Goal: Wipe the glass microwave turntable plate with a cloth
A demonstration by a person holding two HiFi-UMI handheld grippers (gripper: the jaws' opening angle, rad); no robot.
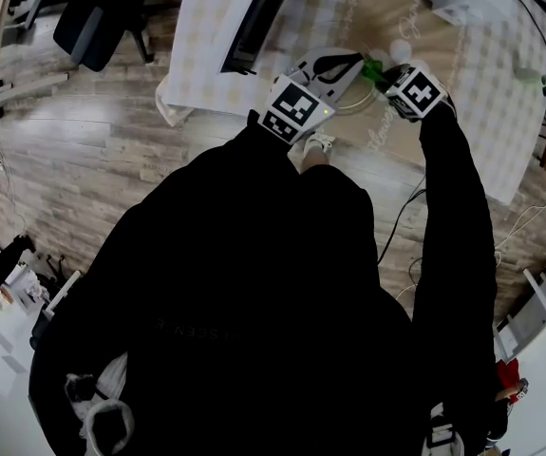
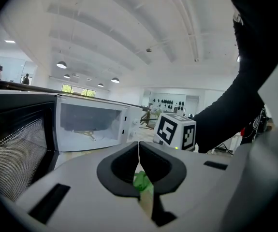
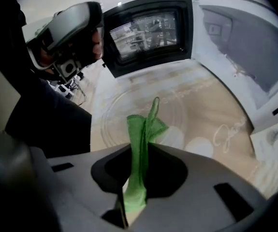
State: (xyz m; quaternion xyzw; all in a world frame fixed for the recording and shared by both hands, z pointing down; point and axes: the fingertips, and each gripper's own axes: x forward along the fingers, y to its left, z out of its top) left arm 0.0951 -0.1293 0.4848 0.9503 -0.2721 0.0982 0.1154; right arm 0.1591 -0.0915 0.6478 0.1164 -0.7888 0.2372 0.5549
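Note:
The glass turntable plate (image 3: 117,124) lies flat on the beige tablecloth, its rim also showing in the head view (image 1: 353,104). My right gripper (image 3: 139,148) hangs just above the plate, shut on a green cloth (image 3: 144,127) that stands up between its jaws. In the head view the cloth (image 1: 374,69) sits between the two grippers. My left gripper (image 2: 139,148) is held level beside the right one, jaws shut with nothing seen between them. Under its jaws the green cloth (image 2: 141,181) shows. From the right gripper view the left gripper (image 3: 73,30) hovers at the upper left.
A white microwave (image 2: 93,124) stands open at the back of the table, its dark door (image 3: 148,30) swung out to the left. The table's cloth (image 1: 472,60) ends at a wooden floor (image 1: 92,150). Cables trail on the floor at the right.

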